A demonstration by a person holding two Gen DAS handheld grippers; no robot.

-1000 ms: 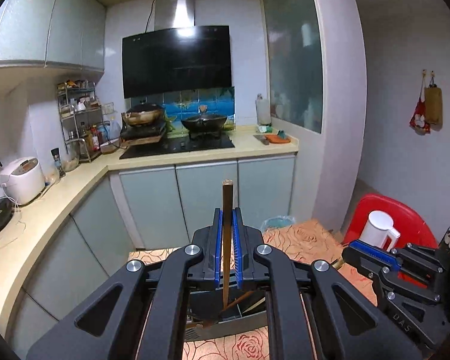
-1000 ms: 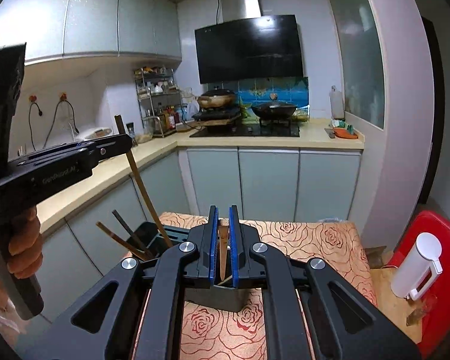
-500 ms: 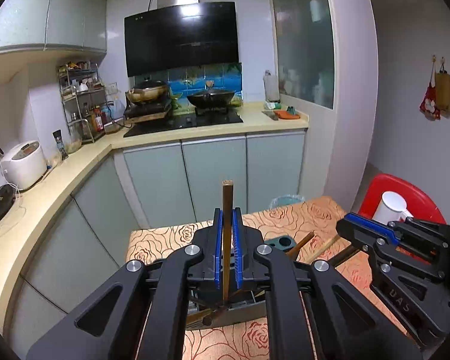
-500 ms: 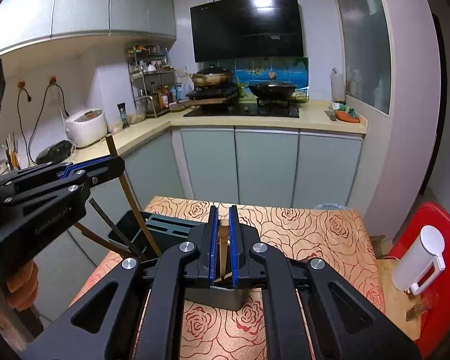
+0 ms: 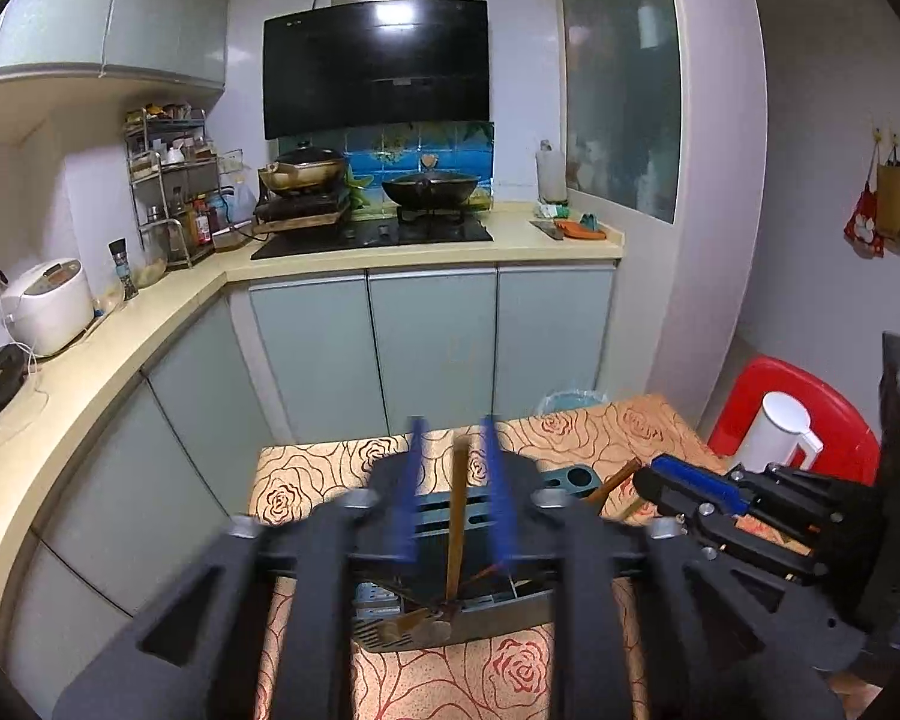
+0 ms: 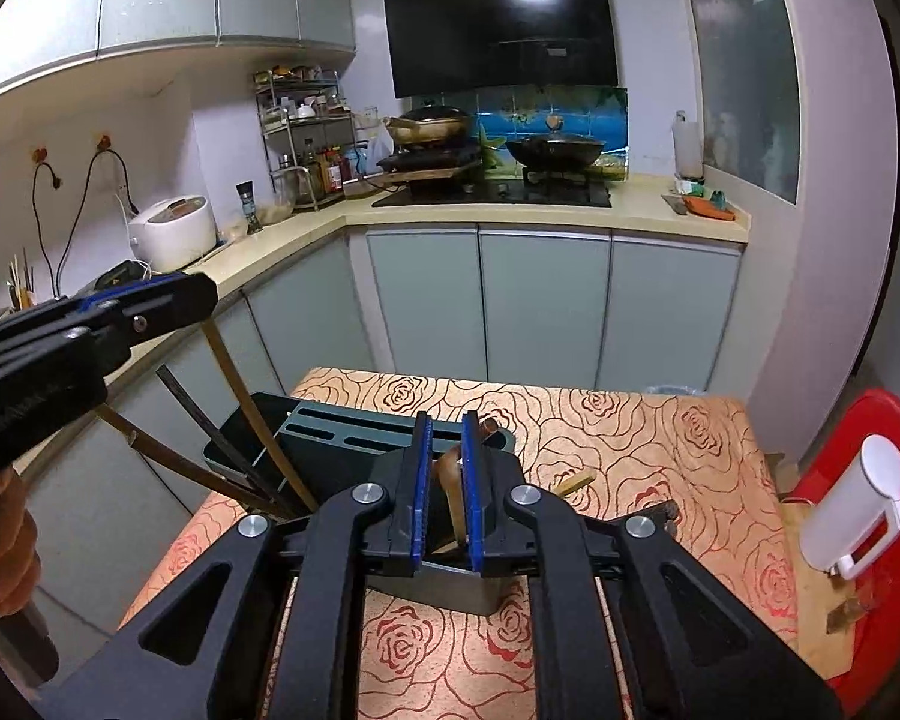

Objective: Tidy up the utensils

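Note:
A grey-blue utensil holder (image 5: pixel 576 474) (image 6: pixel 354 426) stands on the rose-patterned table. My left gripper (image 5: pixel 456 480) hangs over it with its jaws opening. A wooden handle (image 5: pixel 457 540) stands loose between the blurred blue pads, its lower end down in the holder. Seen from the right wrist, the left gripper (image 6: pixel 201 300) is above that same wooden handle (image 6: pixel 252 414), beside several other sticks. My right gripper (image 6: pixel 446 480) is over the holder's near end, jaws opening, with a short wooden handle (image 6: pixel 450 471) between the pads and a gap on its left.
A red chair (image 6: pixel 888 420) with a white jug (image 6: pixel 858 510) stands right of the table. A loose wooden stick (image 6: pixel 576 483) lies on the cloth (image 6: pixel 630 438). Kitchen cabinets (image 6: pixel 540 306) and counter run behind and to the left. A person's hand (image 6: pixel 6 540) holds the left gripper.
Both grippers came down closer to the holder. Both pairs of pads, shut on wooden handles before, now stand apart, and the left handle sits lower in the holder.

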